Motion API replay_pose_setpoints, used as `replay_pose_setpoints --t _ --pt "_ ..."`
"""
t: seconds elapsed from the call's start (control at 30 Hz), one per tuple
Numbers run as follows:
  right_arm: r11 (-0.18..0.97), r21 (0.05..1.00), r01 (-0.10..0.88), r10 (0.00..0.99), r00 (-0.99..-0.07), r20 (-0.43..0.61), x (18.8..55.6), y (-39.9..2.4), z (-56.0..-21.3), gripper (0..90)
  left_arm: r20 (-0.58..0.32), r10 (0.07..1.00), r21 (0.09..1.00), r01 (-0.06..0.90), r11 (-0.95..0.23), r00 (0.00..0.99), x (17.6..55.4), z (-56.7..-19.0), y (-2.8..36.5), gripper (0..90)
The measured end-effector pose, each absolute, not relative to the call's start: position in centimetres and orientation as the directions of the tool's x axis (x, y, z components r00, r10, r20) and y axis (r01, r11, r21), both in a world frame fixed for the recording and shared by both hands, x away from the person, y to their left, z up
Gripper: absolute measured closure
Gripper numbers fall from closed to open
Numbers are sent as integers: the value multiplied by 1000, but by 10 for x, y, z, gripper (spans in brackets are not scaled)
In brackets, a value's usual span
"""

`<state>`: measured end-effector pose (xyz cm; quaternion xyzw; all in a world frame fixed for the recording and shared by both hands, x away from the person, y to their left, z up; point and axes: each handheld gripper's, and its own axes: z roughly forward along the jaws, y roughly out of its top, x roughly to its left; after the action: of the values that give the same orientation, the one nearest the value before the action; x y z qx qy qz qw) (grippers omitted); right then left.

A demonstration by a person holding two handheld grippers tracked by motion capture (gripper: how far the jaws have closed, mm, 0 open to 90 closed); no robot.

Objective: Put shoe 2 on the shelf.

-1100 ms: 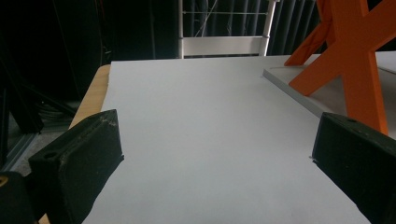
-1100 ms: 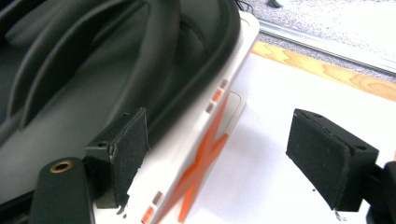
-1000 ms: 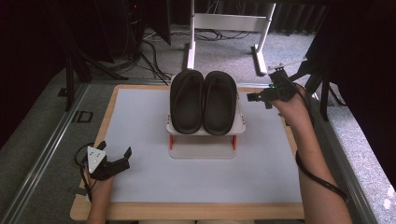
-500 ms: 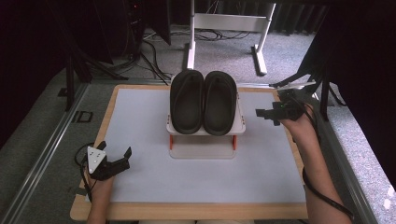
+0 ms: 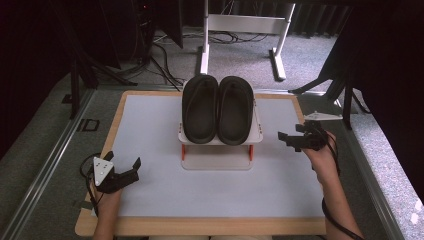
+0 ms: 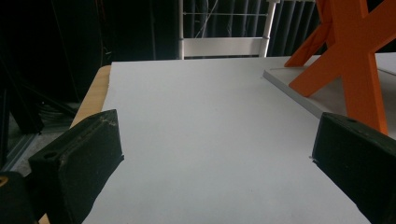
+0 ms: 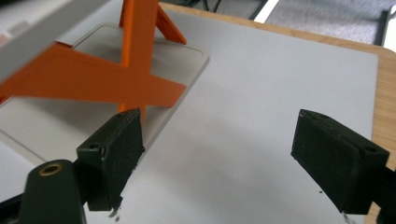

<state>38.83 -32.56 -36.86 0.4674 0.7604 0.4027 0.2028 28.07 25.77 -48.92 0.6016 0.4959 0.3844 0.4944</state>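
Two black slippers (image 5: 217, 107) lie side by side on a small white rack (image 5: 255, 135) with orange legs (image 7: 135, 56) and a pale base plate (image 5: 215, 164), mid-table. My right gripper (image 5: 285, 141) hovers just right of the rack and points left at it. Its jaws have just been opening and stand wide, with nothing between them (image 7: 217, 154). At the table's near left corner my left gripper (image 5: 123, 160) rests open and empty. In its own view (image 6: 212, 154) the jaws frame bare white mat, with an orange leg (image 6: 355, 60) to the right.
The white mat (image 5: 150, 120) has a wooden rim (image 5: 200, 227). Beyond the far edge a white stand's feet (image 5: 240, 25) and cables lie on the carpet. Dark furniture legs (image 5: 345, 90) stand past the right edge, and a metal rail (image 5: 45, 170) runs along the left.
My right gripper has come down and nearer the person, from beside the slippers' far end to beside the rack's front right. The left gripper has not moved.
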Motion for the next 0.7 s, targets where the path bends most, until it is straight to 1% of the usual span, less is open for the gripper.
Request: replay_pose_setpoints --t 0.1,0.23,0.5,0.67,0.7 --pt "231 811 537 879 -474 63 386 -330 -377 156 -27 977 976 216 -20 213 281 -489 258 12" --pt "211 832 513 895 -443 47 380 -339 -396 154 -29 976 976 216 -19 214 281 -489 258 12" --pt "186 854 486 902 -429 48 370 -351 -419 143 -24 977 976 218 -23 214 281 -489 258 12" --pt "135 897 422 928 -370 34 359 -360 -431 129 -27 977 976 215 -20 213 281 -489 258 12" --pt "135 897 422 928 -370 34 359 -360 -431 129 -27 977 976 215 -20 213 281 -489 258 12"
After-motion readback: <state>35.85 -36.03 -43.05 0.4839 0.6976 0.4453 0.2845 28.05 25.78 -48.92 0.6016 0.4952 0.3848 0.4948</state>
